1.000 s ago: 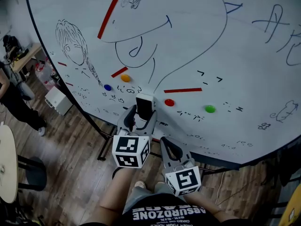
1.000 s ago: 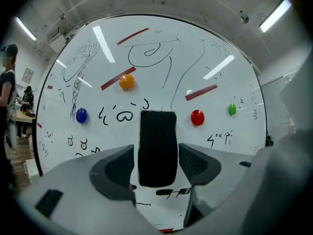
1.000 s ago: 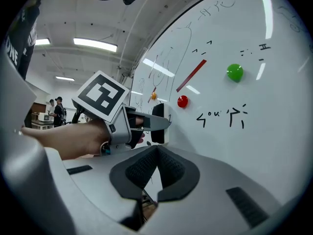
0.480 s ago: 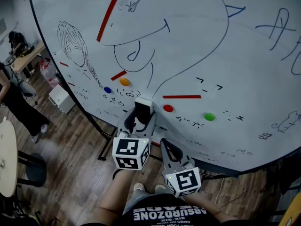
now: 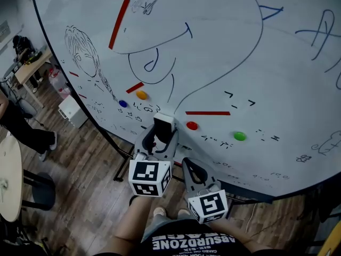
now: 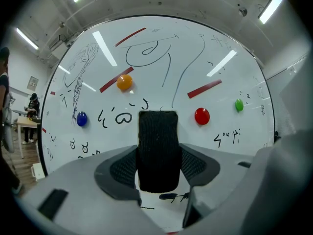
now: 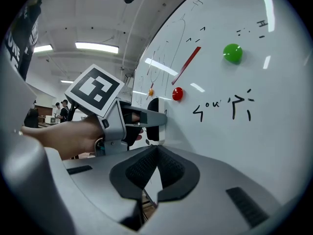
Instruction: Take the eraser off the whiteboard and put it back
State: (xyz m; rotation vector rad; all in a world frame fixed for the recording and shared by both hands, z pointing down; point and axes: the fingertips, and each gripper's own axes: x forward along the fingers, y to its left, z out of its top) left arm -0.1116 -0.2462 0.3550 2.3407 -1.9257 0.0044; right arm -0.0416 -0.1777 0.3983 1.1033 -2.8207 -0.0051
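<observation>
Left gripper view: eraser (image 6: 157, 151) seemingly upright

Bright ceiling tubes (image 7: 96, 47), glare on whiteboard (image 6: 230, 89); fisheye vignetting @ edges.

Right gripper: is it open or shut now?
Shut: in its own view, the right gripper has both jaws touching, nothing between them.

"ABSURDZONE" upside down on shirt (image 5: 184, 242)
</observation>
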